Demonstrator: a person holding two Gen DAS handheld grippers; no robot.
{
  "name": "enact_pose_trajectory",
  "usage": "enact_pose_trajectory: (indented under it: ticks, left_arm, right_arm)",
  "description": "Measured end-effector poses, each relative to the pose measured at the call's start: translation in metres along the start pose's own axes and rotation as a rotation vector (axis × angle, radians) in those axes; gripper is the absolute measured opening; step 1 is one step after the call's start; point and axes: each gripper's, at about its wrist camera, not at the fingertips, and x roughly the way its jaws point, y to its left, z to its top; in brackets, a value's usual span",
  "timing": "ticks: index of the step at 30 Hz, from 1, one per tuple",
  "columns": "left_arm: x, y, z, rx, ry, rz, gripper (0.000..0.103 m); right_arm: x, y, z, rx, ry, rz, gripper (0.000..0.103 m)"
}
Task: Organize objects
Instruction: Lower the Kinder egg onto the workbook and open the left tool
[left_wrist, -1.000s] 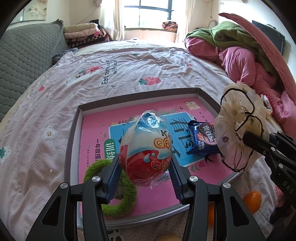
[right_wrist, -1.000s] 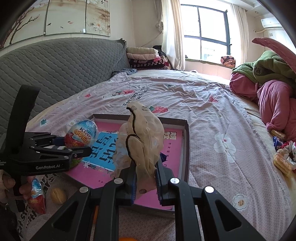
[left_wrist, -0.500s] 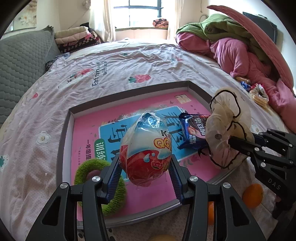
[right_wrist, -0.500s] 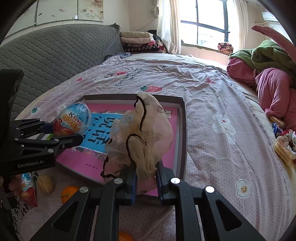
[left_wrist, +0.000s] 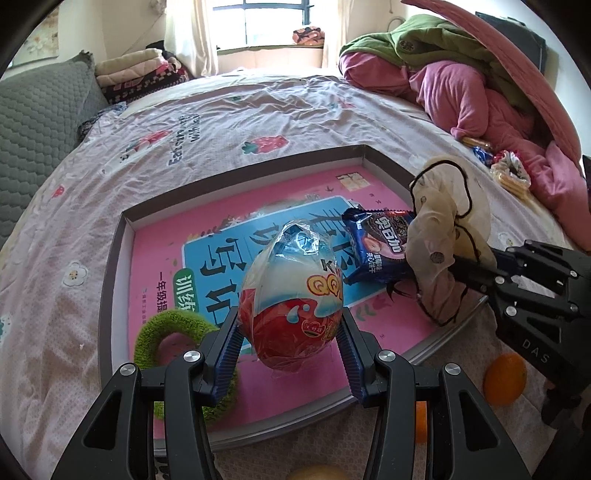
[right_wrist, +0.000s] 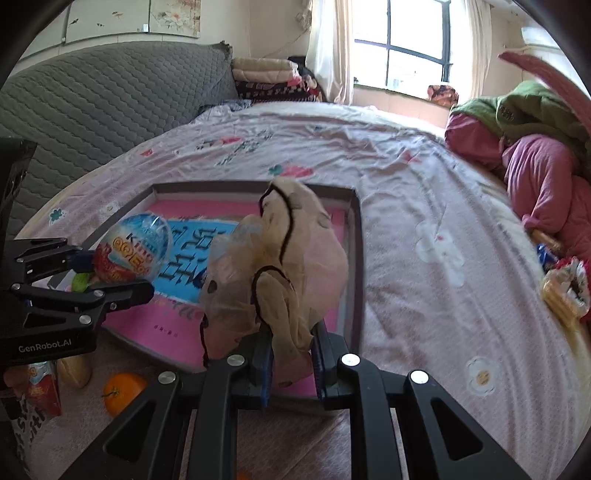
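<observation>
The left gripper (left_wrist: 290, 334) pinched a foil-wrapped chocolate egg (left_wrist: 291, 295) between its blue pads, the egg upright and held clear above the near part of the shallow box lid (left_wrist: 114, 258) that lay on the bed (left_wrist: 221, 122). The right gripper (right_wrist: 291, 354) was closed on the lower folds of a sheer beige hair scrunchie with black trim (right_wrist: 277, 266), which puffed out above the fingers. Compared with a second earlier, both tools had come in over the lid: the scrunchie, which had hung outside the lid's right edge, now hovered over its near right corner, partly covering the dark blue biscuit packet (left_wrist: 376, 247) that lay flat on the pink lining, and the egg sat a little further over the lining than before. The green fuzzy ring (left_wrist: 177, 354) lay in the lid's near left corner, touching the lining, partly hidden behind the left fingers. Outside the lid, on the near side, an orange (right_wrist: 122, 391) and a pale round fruit (right_wrist: 74, 369) rested on the bedding, beside a red snack packet (right_wrist: 44, 387); more snacks (right_wrist: 565, 288) lay well apart by the pink bedclothes (right_wrist: 546, 192). Judging from this, the sorting was partway done: two things were already in the lid, two more were poised over it, and neither had yet been released. The likely next step was to lower and let go of each in a free patch, keeping the egg from rolling.
</observation>
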Motion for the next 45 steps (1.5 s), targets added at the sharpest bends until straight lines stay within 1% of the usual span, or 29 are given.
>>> enact_pose_trajectory:
  ticks: [7,10,22,31,36,38,40,45]
  left_arm:
    - [0.003,-0.004,0.000,0.020,0.014,-0.004,0.051]
    - [0.005,-0.004,-0.001,0.022,0.023,-0.005,0.051]
    - [0.007,-0.010,-0.004,0.069,0.036,0.000,0.051]
    - [0.007,-0.007,-0.003,0.055,0.054,-0.008,0.051]
    - [0.009,0.000,-0.003,0.019,0.079,-0.035,0.051]
    - [0.010,0.001,-0.003,0.012,0.082,-0.037,0.051]
    - [0.009,0.001,-0.003,0.007,0.081,-0.034,0.051]
    - [0.007,0.002,-0.002,-0.003,0.058,-0.021,0.051]
  right_arm:
    - [-0.007,-0.009,-0.006,0.063,0.006,0.040,0.019]
    - [-0.008,-0.009,-0.006,0.069,0.012,0.044,0.020]
    - [-0.010,-0.008,-0.005,0.057,0.023,0.048,0.031]
    - [-0.012,-0.006,-0.006,0.050,0.023,0.052,0.035]
    - [-0.012,-0.005,-0.005,0.048,0.025,0.055,0.036]
    - [-0.013,-0.004,-0.005,0.045,0.024,0.056,0.039]
    - [-0.014,-0.004,-0.005,0.038,0.022,0.047,0.047]
    - [-0.016,-0.004,-0.004,0.031,0.024,0.043,0.048]
